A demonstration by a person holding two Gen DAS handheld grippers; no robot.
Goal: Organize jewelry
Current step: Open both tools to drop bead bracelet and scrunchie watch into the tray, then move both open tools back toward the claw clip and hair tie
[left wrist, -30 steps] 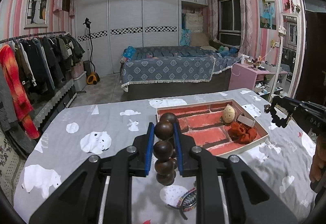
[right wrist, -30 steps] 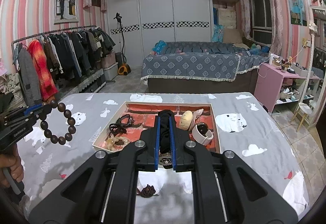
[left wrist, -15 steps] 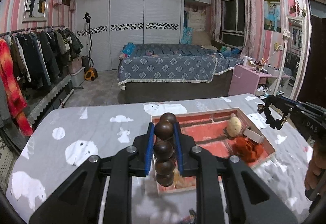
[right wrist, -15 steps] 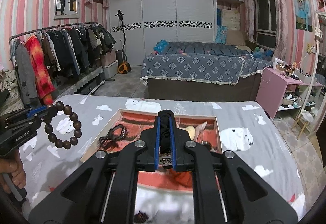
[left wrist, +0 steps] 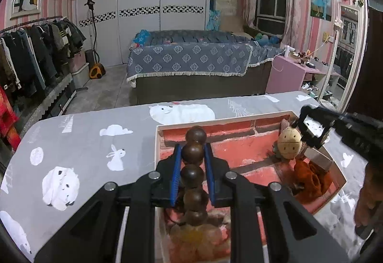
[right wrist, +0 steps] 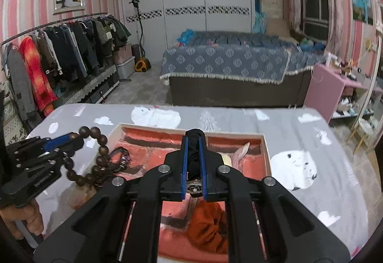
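Left gripper [left wrist: 192, 165]: fingers clamped on wooden bead bracelet [left wrist: 194, 174], strand running 6 to 12 o'clock, hanging over jewelry box [left wrist: 275, 117]. Right gripper [right wrist: 193, 162], at 3 o'clock: fingers clamped on black band [right wrist: 194, 155].

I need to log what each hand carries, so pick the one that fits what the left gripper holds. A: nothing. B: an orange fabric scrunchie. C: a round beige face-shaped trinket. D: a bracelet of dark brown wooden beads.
D: the left gripper is shut on the bracelet of dark brown wooden beads, whose loop hangs from the gripper over the red-lined jewelry box in the right wrist view.
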